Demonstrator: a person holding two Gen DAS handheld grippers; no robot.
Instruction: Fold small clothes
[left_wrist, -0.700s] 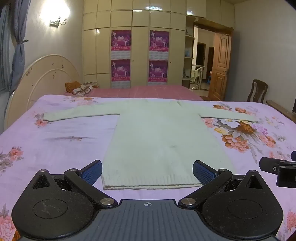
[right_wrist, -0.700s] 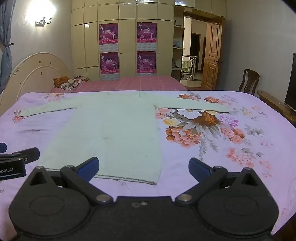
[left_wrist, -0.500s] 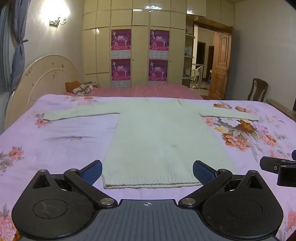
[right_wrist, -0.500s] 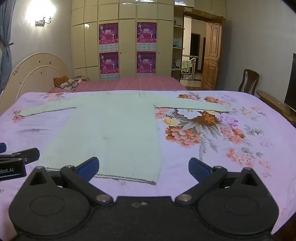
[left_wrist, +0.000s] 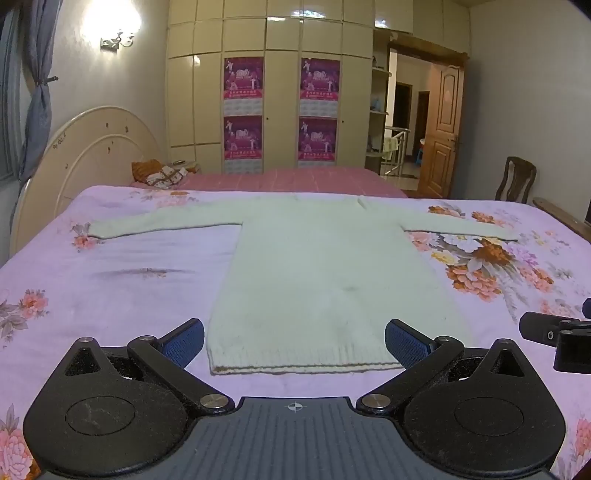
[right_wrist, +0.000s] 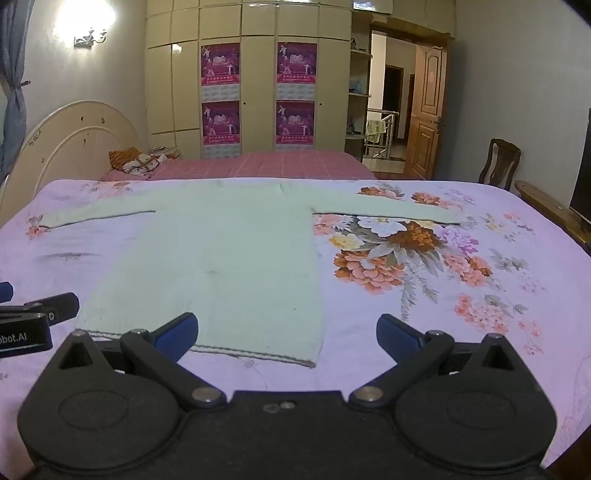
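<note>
Lying flat on the bed (left_wrist: 110, 295), a pale green sweater (left_wrist: 325, 280) is spread with both sleeves stretched out sideways and its ribbed hem toward the cameras. The bedsheet is lilac with orange and pink flower prints. Left tongs (left_wrist: 294, 341): jaws wide apart, holding nothing, their blue-padded fingertips (left_wrist: 183, 341) low over the sheet at either side of the hem. Right tongs (right_wrist: 287, 334): jaws likewise wide apart and empty, placed nearer the sweater's right hem corner, so that one blue pad overlaps the hem in the picture while the other stands over bare sheet; whether any pad touches cloth cannot be told. In the right wrist view the left device appears at the left edge, bearing white lettering of which only "obot.AI" can be read (right_wrist: 16, 338). Background: a cream wardrobe (left_wrist: 280, 92) carrying four purple posters (left_wrist: 243, 77), whose lines of print are too small to read; a second bed with a pink cover (left_wrist: 295, 177); a lit wall lamp (left_wrist: 114, 38); a curved cream headboard (left_wrist: 99, 155); a wooden door (left_wrist: 445, 129) standing open; a wooden chair (left_wrist: 517, 181).
</note>
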